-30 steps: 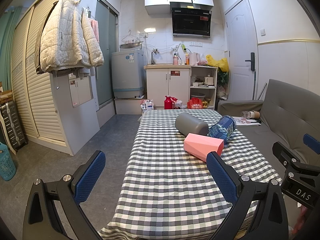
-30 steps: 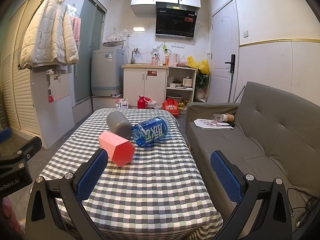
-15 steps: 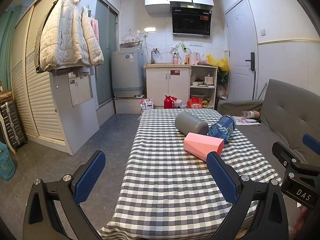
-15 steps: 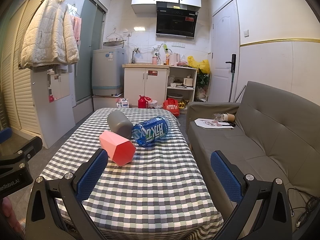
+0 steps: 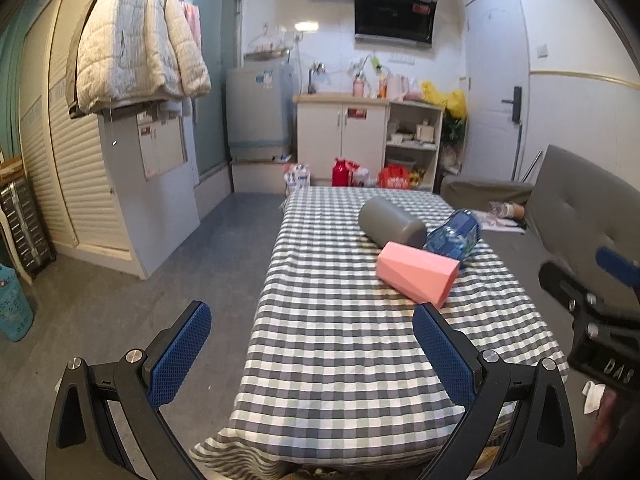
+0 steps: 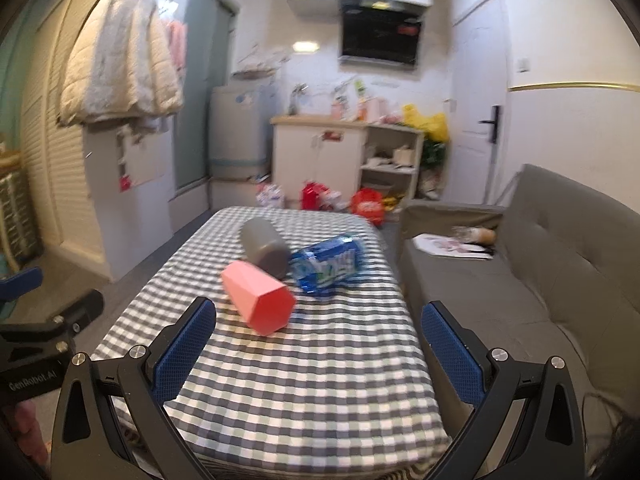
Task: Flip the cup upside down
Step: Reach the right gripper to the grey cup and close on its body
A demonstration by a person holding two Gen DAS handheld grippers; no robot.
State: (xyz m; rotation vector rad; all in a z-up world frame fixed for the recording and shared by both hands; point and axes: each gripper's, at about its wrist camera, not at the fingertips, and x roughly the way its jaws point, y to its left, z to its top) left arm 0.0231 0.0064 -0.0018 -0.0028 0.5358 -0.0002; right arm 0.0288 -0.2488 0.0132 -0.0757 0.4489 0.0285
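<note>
A pink faceted cup lies on its side on the checked tablecloth; it also shows in the right wrist view. A grey cup lies on its side just behind it, also in the right wrist view. A blue water bottle lies beside them, also in the right wrist view. My left gripper is open and empty over the table's near left edge. My right gripper is open and empty, short of the pink cup.
A grey sofa runs along the table's right side. Floor lies to the left, with a cupboard and a teal basket. Kitchen units stand behind. The right gripper's body shows at the left view's right edge.
The right gripper has moved forward and tilted down toward the cups; its view is blurred. The left gripper has shifted slightly. The objects on the table have not moved.
</note>
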